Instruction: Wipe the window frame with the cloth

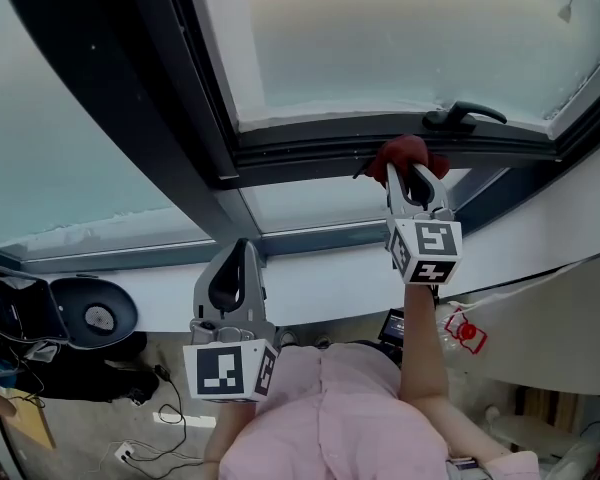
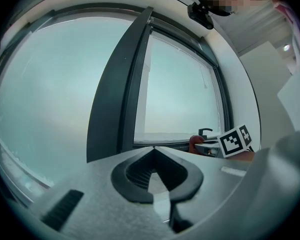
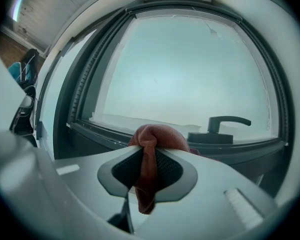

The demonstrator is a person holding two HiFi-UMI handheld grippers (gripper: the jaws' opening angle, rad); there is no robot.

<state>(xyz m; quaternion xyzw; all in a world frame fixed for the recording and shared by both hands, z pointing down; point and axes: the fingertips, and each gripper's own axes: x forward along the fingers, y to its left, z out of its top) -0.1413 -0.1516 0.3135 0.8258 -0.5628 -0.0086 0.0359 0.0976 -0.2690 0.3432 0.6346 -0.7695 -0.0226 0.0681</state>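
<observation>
Red cloth [image 1: 406, 154] is pinched in your right gripper [image 1: 414, 175] at the lower rail of the window frame [image 1: 310, 148] beside the handle [image 1: 465, 116], while your left gripper [image 1: 242, 250] is closed on nothing, so most wiping seemingly remains.

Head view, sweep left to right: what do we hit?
round black device → left hand-held gripper, shut with nothing in it → red cloth, clamped in the right hand-held gripper → window handle
</observation>
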